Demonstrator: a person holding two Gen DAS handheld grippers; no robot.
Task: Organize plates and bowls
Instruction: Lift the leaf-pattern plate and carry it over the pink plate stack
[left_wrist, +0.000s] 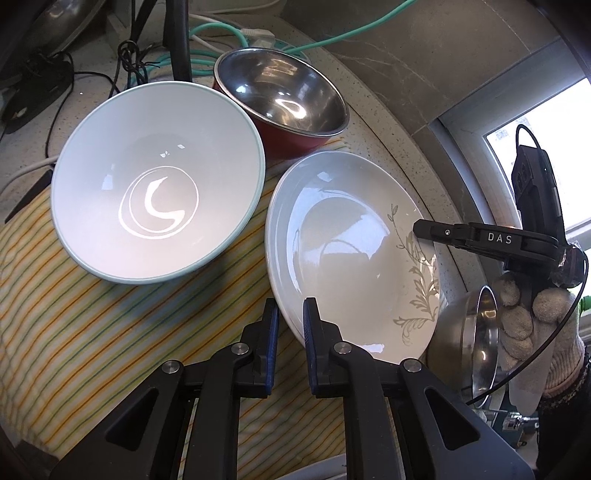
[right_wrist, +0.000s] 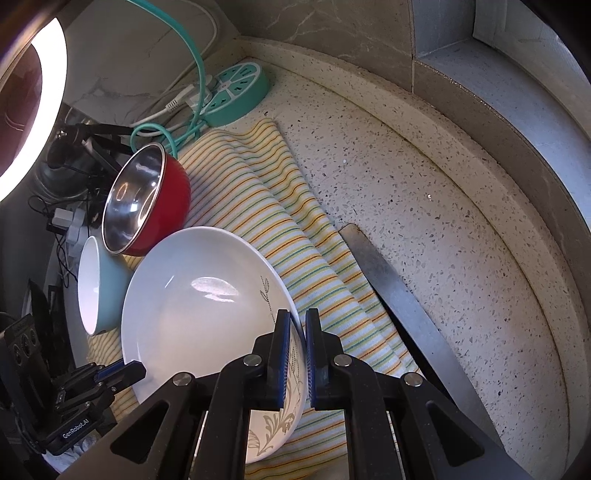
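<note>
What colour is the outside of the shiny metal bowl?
Red bowl, silver inside; clearest in the right wrist view.

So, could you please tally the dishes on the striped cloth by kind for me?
Bowls: 2, the blue-rimmed white bowl and the red steel-lined bowl.
Plates: 1, the white leaf-pattern plate, its rim between the fingers of both hand-held grippers.
Total: 3 dishes on the striped cloth.

Speckled stone counter, bright window
</note>
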